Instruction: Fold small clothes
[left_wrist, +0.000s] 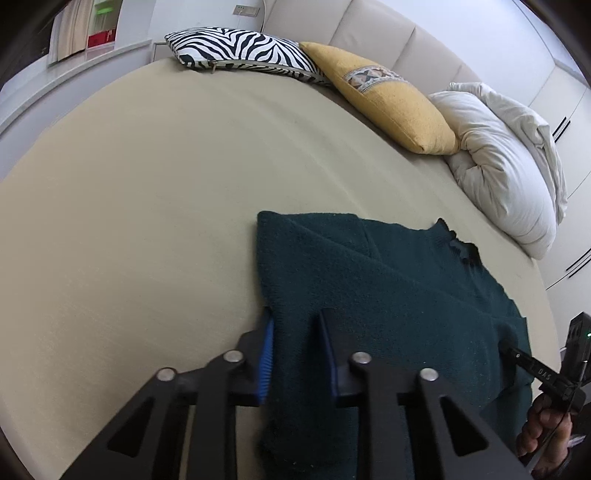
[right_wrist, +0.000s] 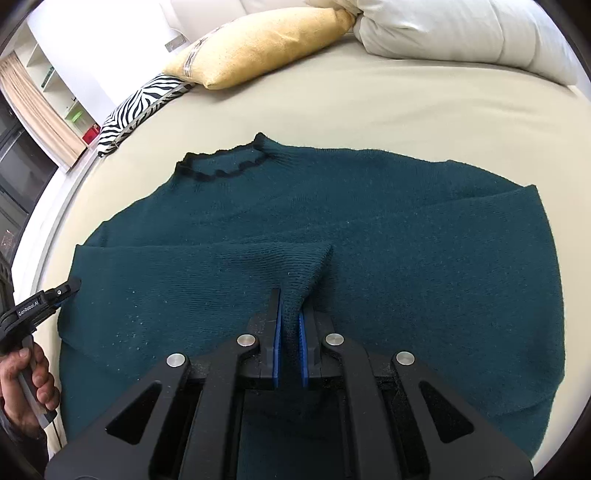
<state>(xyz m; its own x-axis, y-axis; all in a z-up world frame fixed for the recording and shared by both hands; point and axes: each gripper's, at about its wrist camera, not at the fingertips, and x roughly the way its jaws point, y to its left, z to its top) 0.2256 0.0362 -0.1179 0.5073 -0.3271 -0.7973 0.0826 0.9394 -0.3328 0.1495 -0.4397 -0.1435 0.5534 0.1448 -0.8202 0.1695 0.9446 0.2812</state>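
So far the fold looks only partly made. A dark green knitted sweater (right_wrist: 369, 221) lies on the beige bed (left_wrist: 147, 221), toward the near edge where the person stands, with its black-trimmed collar (right_wrist: 221, 166) pointing to the headboard end where a zebra-striped pillow (left_wrist: 240, 51), a yellow cushion (left_wrist: 388, 107) and a rolled white duvet (left_wrist: 498, 166) line up along the far edge.

In the right wrist view both sides of the sweater already appear turned in over the body: a band of knit runs across the middle from the left side, and another layer comes in from the right, so I judge the sleeves or side panels to be folded inward. The garment is still long from collar to hem, so the lengthwise fold, hem up to collar or the reverse, seems to be what is left.

The right tool (right_wrist: 290, 317) is pressed together on a pinch of knit, which rises in a small tented ridge from the sweater's middle layer. The left tool (left_wrist: 295, 332) sits at the sweater's left edge, near the bed's near edge, with a thick fold of knit between its fingers; the jaws stand somewhat apart around that bulk, and the fabric fills the gap, so it appears to be gripping the sweater too.

With both tools holding cloth on the near portion, I take the step in hand to be lifting that part to carry it over toward the collar.
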